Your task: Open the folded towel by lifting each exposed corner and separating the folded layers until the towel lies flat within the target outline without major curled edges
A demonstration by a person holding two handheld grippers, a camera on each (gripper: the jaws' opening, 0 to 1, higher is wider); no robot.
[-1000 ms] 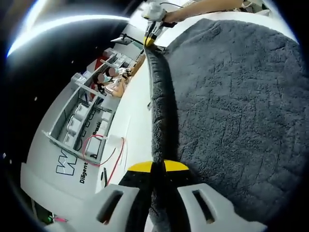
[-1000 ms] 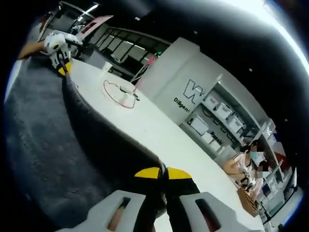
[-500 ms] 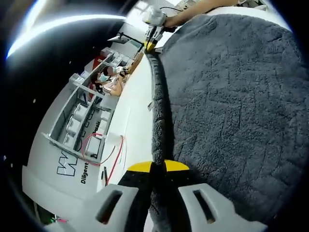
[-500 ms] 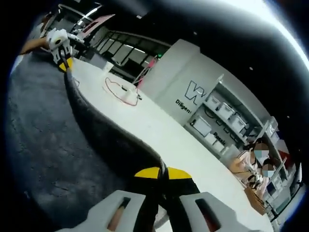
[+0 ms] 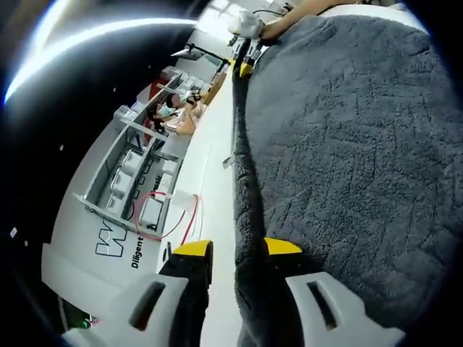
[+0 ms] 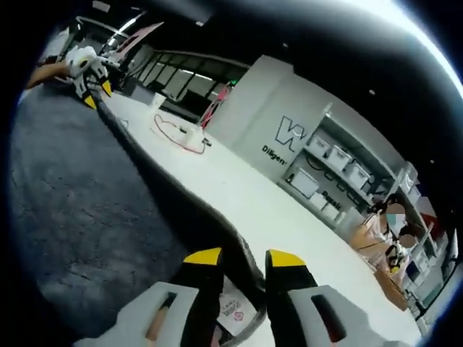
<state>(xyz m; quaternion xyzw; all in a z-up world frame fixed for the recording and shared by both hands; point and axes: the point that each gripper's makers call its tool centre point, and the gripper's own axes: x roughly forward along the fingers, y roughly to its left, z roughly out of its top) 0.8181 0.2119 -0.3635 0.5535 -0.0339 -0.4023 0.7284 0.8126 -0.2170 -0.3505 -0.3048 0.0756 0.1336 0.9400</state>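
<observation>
Straddling the gray towel (image 5: 347, 144) edge, your left gripper (image 5: 237, 249) has its jaws spread, towel hem between them on the white counter (image 5: 213, 173). Your right gripper (image 6: 242, 258) is spread too, hem lying between. Red cable (image 6: 177, 137) beyond; shelves (image 6: 340, 170) far back.

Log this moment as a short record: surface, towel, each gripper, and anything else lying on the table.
surface: white table
towel: dark grey towel, spread over the table, one edge running between the two grippers
left gripper: jaws open, towel edge lying between them
right gripper: jaws open, towel edge between them
other items: red cable on the table beyond the towel edge
</observation>
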